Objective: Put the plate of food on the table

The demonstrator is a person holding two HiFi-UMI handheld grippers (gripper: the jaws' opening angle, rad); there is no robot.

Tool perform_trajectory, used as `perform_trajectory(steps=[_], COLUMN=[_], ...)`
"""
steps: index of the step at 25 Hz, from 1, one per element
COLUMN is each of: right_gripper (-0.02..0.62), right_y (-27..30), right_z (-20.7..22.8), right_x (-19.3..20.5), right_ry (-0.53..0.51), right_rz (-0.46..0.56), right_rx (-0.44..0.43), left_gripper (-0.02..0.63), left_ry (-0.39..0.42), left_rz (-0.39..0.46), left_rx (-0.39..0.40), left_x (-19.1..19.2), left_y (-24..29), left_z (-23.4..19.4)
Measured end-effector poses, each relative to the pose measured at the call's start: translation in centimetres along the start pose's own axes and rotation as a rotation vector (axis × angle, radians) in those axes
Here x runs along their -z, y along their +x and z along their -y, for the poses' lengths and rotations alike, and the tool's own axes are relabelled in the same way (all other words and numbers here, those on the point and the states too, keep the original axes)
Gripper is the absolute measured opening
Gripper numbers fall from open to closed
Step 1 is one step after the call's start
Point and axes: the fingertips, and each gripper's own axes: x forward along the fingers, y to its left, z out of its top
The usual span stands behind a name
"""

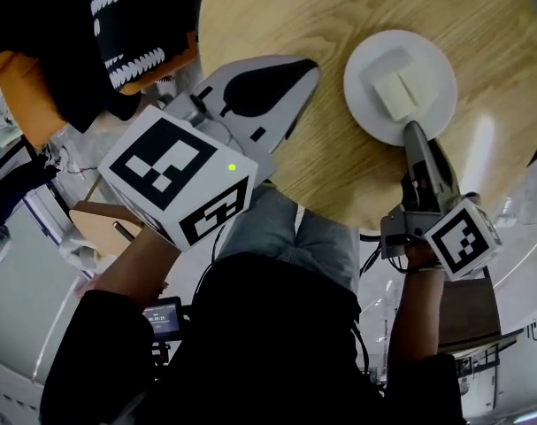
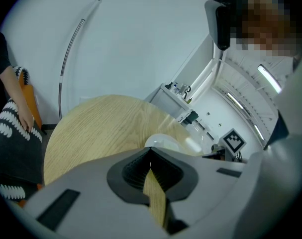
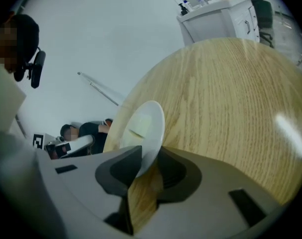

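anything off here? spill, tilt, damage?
Nothing stands out. The plate looks flat on the table, with the food on it and nothing spilled. Its near rim sits between the parted jaws of the right gripper.

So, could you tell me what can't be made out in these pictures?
Food: pale blocks, too small to name in head view.
Plate: near rim hidden by the right gripper in head view; mostly behind the left gripper in left gripper view.
Table: far side cut off by head view's top edge.
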Motion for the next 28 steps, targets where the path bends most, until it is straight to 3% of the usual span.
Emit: perform_trajectory(steps=[8, 13, 19, 28], right_gripper=[0.142, 0.269, 0.272, 0.273], right_y=[-0.2, 0.5, -0.1, -0.5], right_z=[0.2, -1.0, 0.0, 2.0], right_x=[0.8, 2.4, 3.3, 2.9], right_ry=[-0.282, -0.36, -0.637, -0.84], right_rz=[-0.105, -0.153, -0.24, -0.386], right_rx=[0.035, -0.045, 0.02, 0.103], left_gripper=[0.008, 0.006, 0.008, 0.008], left_ry=[0.002, 0.003, 0.007, 0.055], left_rz=[0.005, 0.005, -0.006, 0.02], left_rx=[0.011, 0.009, 0.01, 0.023], left_x=[0.4, 1.1, 0.9, -1.9], left_y=[0.4, -0.1, 0.1, 0.0], left_z=[0.3, -0.6, 0.0, 0.7])
